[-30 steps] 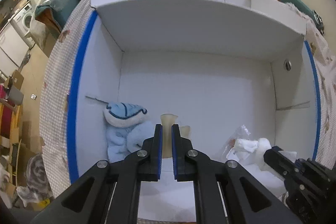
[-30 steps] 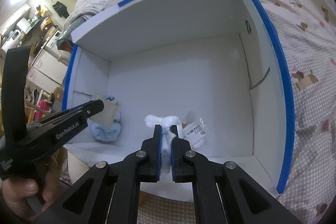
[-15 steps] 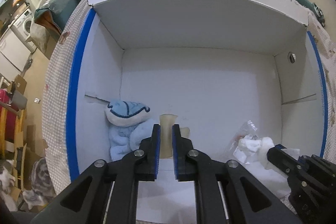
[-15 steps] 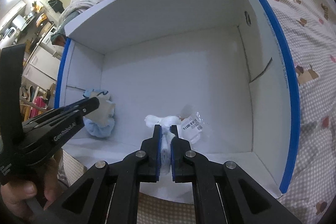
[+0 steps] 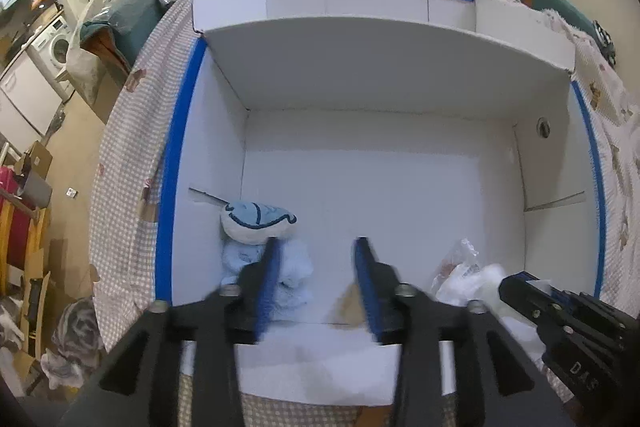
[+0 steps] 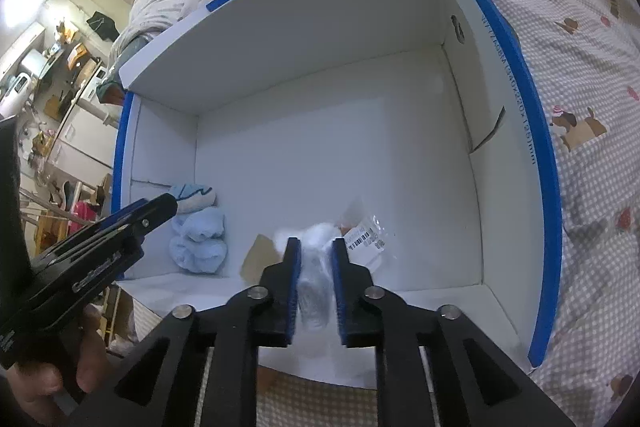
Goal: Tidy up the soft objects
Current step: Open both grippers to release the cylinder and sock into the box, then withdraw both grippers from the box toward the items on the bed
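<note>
Both pairs of tongs are reaching down into the white box [image 5: 360,75], which is sitting on the bed [image 6: 580,67]. The left tongs [image 5: 316,247] are opening, jaws well apart with nothing pressed between them; a tan scrap [image 5: 352,303] is lying on the box floor just below the gap, toward five o'clock. At nine o'clock of those tongs, the light-blue plush toy [image 5: 256,223] is resting in the box's left corner, just beside the left finger. The right tongs [image 6: 316,247] are opening too, with a white fluffy bundle [image 6: 316,267] sitting between the blue pads; whether the pads are touching it is hard to say. At one o'clock of them, a clear plastic bag [image 6: 366,231] with a barcode label is lying touching the bundle. A hand [image 6: 60,379] is gripping the left tool at eight o'clock. Small dimension print is running along the box's right rim, too blurred to read. The blue tape [image 6: 520,107] is edging the rim.
</note>
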Available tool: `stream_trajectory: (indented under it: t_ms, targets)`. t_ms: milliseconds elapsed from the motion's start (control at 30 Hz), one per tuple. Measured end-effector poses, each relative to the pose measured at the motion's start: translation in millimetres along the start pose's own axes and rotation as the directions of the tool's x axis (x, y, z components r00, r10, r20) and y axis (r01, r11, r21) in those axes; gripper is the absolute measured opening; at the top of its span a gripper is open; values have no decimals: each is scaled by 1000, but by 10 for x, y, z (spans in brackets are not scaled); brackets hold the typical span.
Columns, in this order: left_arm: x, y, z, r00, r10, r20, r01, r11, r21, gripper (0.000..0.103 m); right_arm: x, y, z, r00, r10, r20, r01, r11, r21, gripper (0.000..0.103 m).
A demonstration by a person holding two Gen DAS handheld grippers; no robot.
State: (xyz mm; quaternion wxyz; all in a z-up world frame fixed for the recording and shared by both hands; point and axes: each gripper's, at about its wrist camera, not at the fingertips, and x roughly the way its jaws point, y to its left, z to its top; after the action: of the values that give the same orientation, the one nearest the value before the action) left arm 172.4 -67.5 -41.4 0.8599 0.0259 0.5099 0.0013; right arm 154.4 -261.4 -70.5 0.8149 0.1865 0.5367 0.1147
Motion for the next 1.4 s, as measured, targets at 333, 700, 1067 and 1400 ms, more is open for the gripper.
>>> stream_trajectory:
  t_ms: [333, 700, 1067, 1400]
  targets:
    - [-204, 44, -28, 998, 1, 56, -1, 1000, 4, 60, -114, -24, 30, 997, 39, 68, -41, 999, 33, 88]
    - [-395, 165, -263, 996, 13, 91, -17, 999, 42, 60, -160, -39, -31, 997, 16, 78, -18, 1000, 22, 88]
    - [-636, 526, -530, 994, -5, 110, 6, 1000, -7, 60, -391, 156, -170, 985, -20, 171, 36, 995, -95, 88]
    - [-704, 716, -744, 995, -21, 93, 23, 1000, -22, 60, -676, 149, -501, 979, -57, 193, 83, 988, -132, 88]
